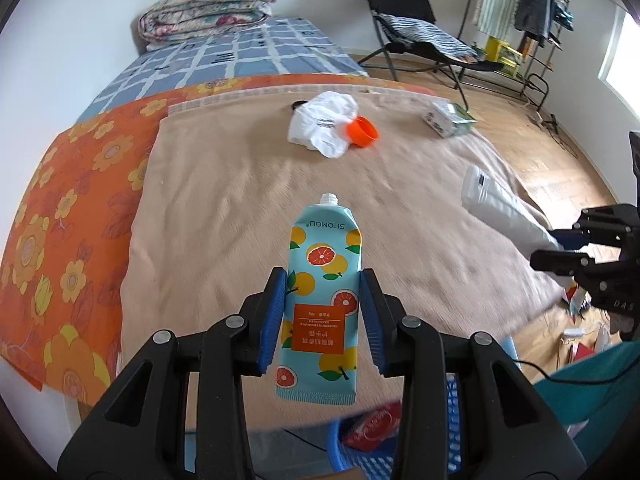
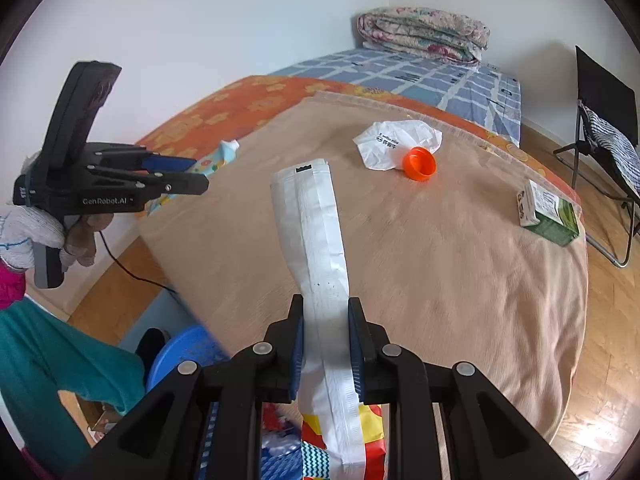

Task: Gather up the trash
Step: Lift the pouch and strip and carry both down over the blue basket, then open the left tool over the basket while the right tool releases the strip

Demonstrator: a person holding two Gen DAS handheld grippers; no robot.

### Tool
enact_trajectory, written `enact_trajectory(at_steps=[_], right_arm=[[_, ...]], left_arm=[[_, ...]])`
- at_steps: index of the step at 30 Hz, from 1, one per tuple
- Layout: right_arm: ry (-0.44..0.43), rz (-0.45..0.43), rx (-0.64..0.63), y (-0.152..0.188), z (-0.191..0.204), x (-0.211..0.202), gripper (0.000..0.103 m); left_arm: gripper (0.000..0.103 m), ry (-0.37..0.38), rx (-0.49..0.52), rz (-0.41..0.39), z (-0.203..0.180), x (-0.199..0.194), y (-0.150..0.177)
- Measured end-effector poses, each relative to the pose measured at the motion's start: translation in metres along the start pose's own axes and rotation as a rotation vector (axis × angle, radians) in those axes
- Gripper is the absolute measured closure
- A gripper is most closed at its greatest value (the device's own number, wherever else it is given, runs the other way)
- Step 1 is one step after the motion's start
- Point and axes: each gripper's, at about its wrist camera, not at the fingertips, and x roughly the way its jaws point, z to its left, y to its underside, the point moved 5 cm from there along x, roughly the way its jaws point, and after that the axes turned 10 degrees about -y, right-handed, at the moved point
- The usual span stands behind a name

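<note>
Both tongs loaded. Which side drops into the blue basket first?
Probably left. The left tongs hold the citrus tube with its bottom end right above the blue basket. The right tongs grip the white packet, with the basket showing mostly off to their left.

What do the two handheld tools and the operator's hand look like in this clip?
Both tools, left and right, are black plastic with blue ribbed finger pads and silver round screws. The left one bears white "GenRobot.AI" lettering and a black cable. The hand wears a white knit glove.
</note>
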Motion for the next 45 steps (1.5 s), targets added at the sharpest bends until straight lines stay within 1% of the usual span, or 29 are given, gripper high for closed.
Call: enact_trajectory(at_steps=[7, 13, 19, 23, 30, 38, 45], right_arm=[[-0.04, -0.059, 0.02, 0.029, 0.025, -0.03, 0.084], [-0.061, -0.072, 0.045, 0.058, 0.038, -0.04, 0.084], [-0.083, -0.046, 0.072, 0.084, 0.046, -0.035, 0.084], [-0.091, -0.031, 0.081, 0.094, 0.051, -0.03, 0.084], [-0.113, 0.015, 0.086, 0.108, 0.06, -0.016, 0.084], [-0.124, 0.089, 0.081, 0.123, 0.067, 0.007, 0.084], [-0.135, 0.134, 0.081, 0.131, 0.073, 0.019, 0.084]], left_arm=[[0.066, 0.044, 0.021, 0.0, -0.023, -0.029, 0.037], [0.066, 0.085, 0.038, 0.026, -0.047, -0.04, 0.072], [0.066, 0.132, 0.043, 0.07, -0.068, -0.041, 0.103], [0.066, 0.148, 0.073, 0.093, -0.084, -0.04, 0.12], [0.066, 0.176, 0.117, 0.164, -0.105, -0.029, 0.154], [0.066, 0.181, 0.144, 0.228, -0.111, -0.017, 0.181], [0.066, 0.188, 0.139, 0.262, -0.109, -0.013, 0.19]])
